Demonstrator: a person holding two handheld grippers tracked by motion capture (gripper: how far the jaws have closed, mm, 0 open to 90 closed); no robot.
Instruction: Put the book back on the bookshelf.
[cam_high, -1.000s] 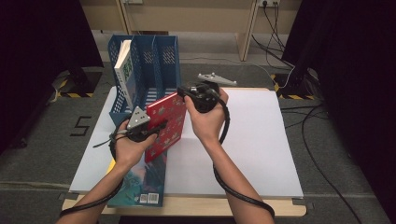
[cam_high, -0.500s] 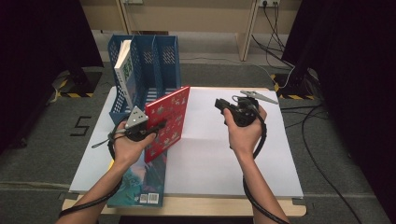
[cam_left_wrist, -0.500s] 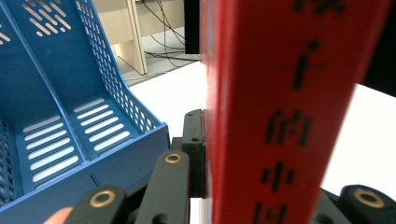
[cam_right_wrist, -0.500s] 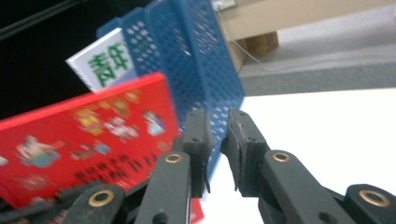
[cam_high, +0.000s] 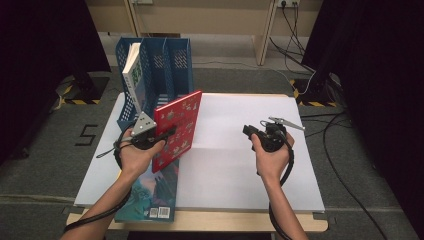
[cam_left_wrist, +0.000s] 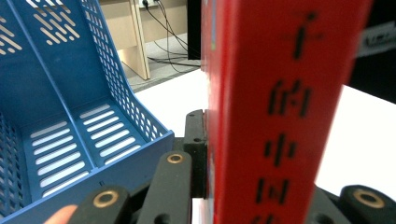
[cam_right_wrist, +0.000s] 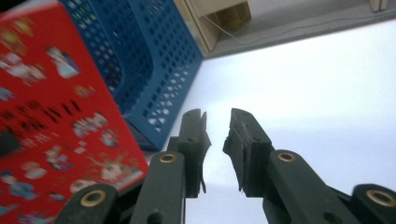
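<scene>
Left tongs (cam_high: 161, 136) clamp the upright red hardcover book (cam_high: 178, 129) beside the blue plastic file rack (cam_high: 161, 67); right tongs (cam_high: 248, 131), empty, have just been opening, well apart over the white table (cam_high: 235, 165).

Both forearms are bare, no sleeves. Each hand carries a black gripper, left gripper (cam_high: 167, 134) and right gripper (cam_high: 246, 131), with brass-ringed pivots, a grey three-cornered top plate and a trailing black cable
</scene>
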